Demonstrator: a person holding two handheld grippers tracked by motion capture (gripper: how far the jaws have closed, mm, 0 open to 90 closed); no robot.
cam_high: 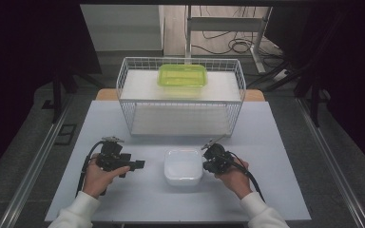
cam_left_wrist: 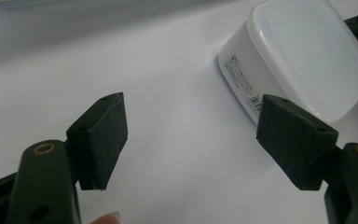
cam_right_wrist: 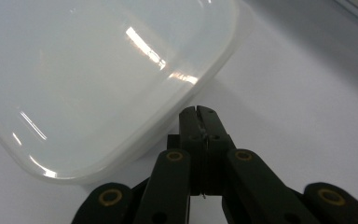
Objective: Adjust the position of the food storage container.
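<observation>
A white lidded plastic box [cam_high: 183, 166] sits on the pale table [cam_high: 123, 199] between my two grippers. My left gripper [cam_high: 135, 165] lies to its left, pointing toward it, open with nothing between the pads [cam_left_wrist: 103, 139]; the box [cam_left_wrist: 303, 60] shows beyond the right pad. My right gripper [cam_high: 207, 160] is at the box's right edge, shut and empty. In the right gripper view the closed tips [cam_right_wrist: 199, 116] sit just beside the box's rim [cam_right_wrist: 121, 70]; I cannot tell whether they touch it. A green lidded box [cam_high: 182, 76] rests on top of the wire rack [cam_high: 180, 95].
The white wire rack stands at the back middle of the table, with a shelf underneath. A desk frame and cables [cam_high: 233, 38] lie on the floor behind. Metal rails [cam_high: 33, 161] run along both sides of the table.
</observation>
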